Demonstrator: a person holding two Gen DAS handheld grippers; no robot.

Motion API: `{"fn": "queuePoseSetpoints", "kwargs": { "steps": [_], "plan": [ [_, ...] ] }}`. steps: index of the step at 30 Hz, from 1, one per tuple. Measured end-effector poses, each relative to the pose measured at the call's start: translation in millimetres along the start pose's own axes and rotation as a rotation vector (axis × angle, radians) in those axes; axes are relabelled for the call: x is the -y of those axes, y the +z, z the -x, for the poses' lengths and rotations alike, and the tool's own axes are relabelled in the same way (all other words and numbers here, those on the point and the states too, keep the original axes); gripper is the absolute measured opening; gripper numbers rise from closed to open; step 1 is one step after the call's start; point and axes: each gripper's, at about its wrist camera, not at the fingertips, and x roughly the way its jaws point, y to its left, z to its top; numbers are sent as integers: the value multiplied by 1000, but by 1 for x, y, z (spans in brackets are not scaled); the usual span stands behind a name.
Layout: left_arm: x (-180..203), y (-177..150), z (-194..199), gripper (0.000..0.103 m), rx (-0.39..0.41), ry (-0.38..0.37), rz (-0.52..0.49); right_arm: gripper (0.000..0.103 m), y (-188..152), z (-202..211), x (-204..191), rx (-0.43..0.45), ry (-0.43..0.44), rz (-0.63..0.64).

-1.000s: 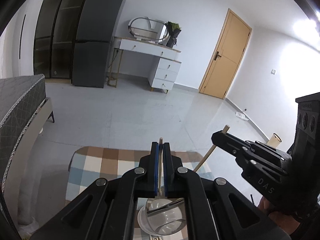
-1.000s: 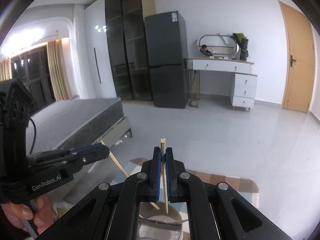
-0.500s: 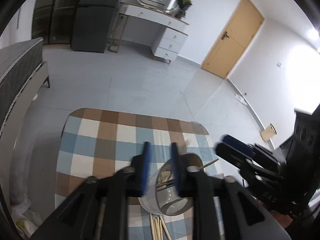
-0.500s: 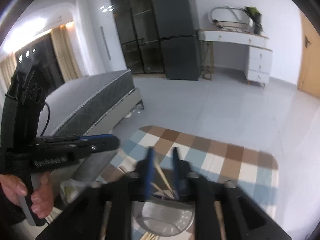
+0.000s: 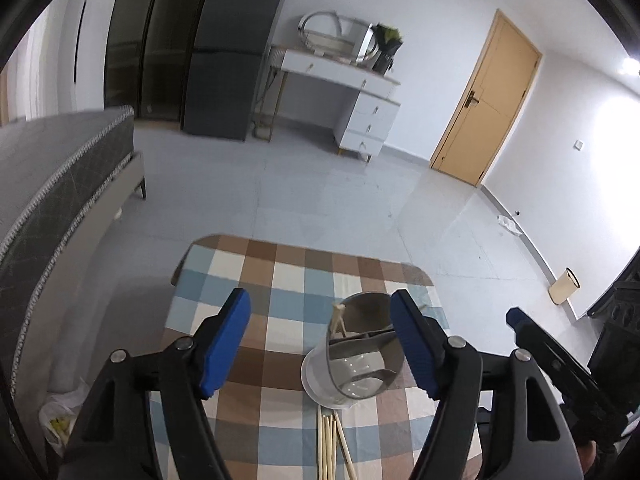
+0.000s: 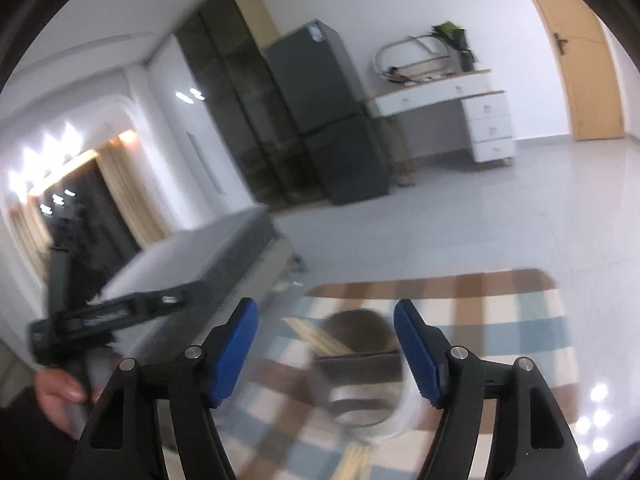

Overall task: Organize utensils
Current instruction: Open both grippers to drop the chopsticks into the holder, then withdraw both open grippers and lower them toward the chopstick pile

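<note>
Tongs on both sides stand wide, nothing between the blue pads; both have just been opening. Left tongs (image 5: 320, 336) hang over the checked worktop (image 5: 248, 268), pointing down and forward. Right tongs (image 6: 326, 344) hover over the same cloth, their view smeared with blur.

Holder (image 5: 354, 354), a grey cylinder with an inner divider, stands on the worktop toward its right half, seen from above and leaning in the fisheye. Two chopsticks (image 5: 338, 318) stick up from its left compartment, tips near the rim. In the right view the same holder (image 6: 360, 364) shows with pale chopsticks (image 6: 316, 336) slanting out to the left.

Loose chopsticks (image 5: 330, 444) lie flat on the cloth just below the holder, a bundle running toward the camera, one crossing the rest at an angle.

A hand (image 6: 60, 396) grips the left tool's handle at lower left of the right view.

Beyond: bed (image 5: 52, 172) at left, fridge (image 5: 236, 48), white dresser (image 5: 352, 100), door (image 5: 488, 100)
</note>
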Motion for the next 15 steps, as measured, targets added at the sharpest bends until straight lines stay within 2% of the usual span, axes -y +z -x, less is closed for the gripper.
{"fn": "queuePoseSetpoints", "kwargs": {
  "steps": [1,6,11,15],
  "plan": [
    [4,-2,8,69,18,7,-12,81,-3,9,-7,14,10,12],
    [17,-14,37,82,85,44,-36,97,-15,48,-35,133,-8,29],
    [25,-30,60,84,154,64,-44,102,-28,73,-51,180,-14,5],
    [29,-45,73,84,212,90,-81,103,-47,95,-63,266,-75,63]
  ]
}}
